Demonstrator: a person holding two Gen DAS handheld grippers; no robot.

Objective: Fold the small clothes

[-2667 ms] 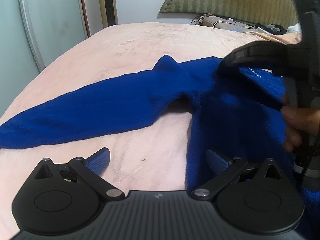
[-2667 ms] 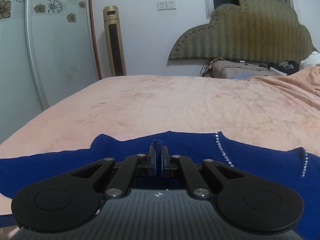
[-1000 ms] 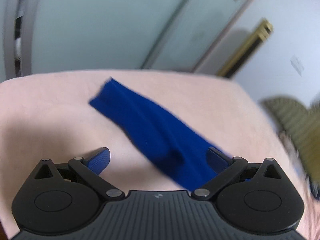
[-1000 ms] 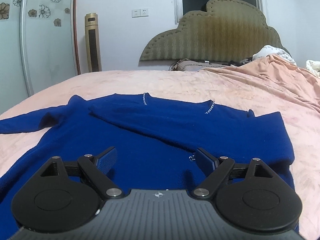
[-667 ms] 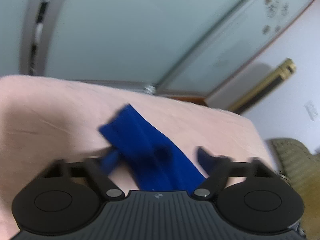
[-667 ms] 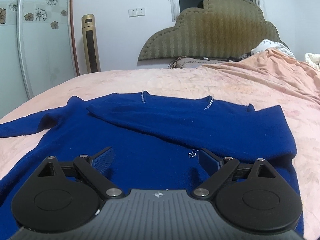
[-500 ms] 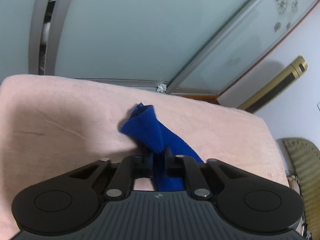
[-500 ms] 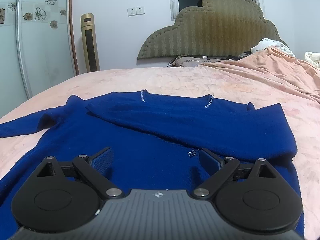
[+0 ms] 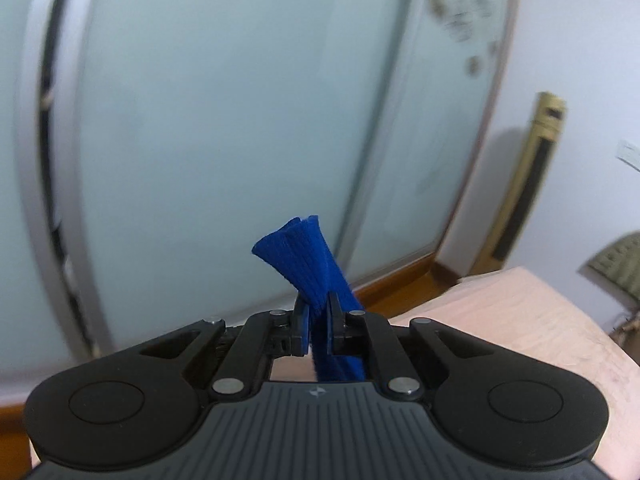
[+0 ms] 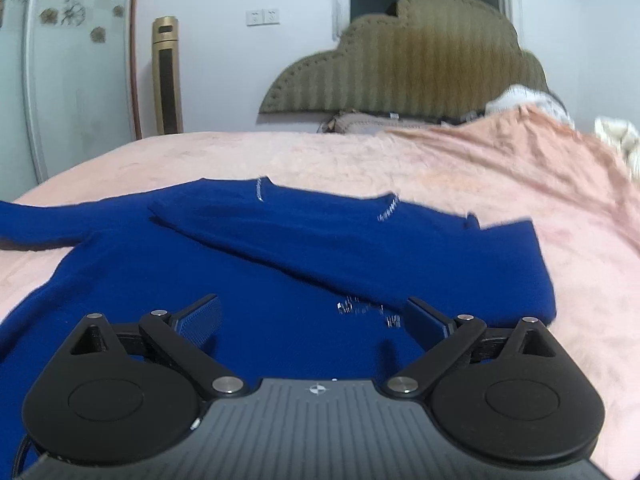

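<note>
My left tool is clamped on the cuff end of the sweater's left sleeve, which fans out above the pads with the wardrobe's sliding doors behind it and the bed's left edge below at the right. In the right wrist view, the blue sweater lies flat near the foot of the bed, the other sleeve folded across the chest toward the left side. My right tool hovers over the sweater's lower body with its jaws opening wide, nothing pressed between the pads. The headboard stands at the far end.
</note>
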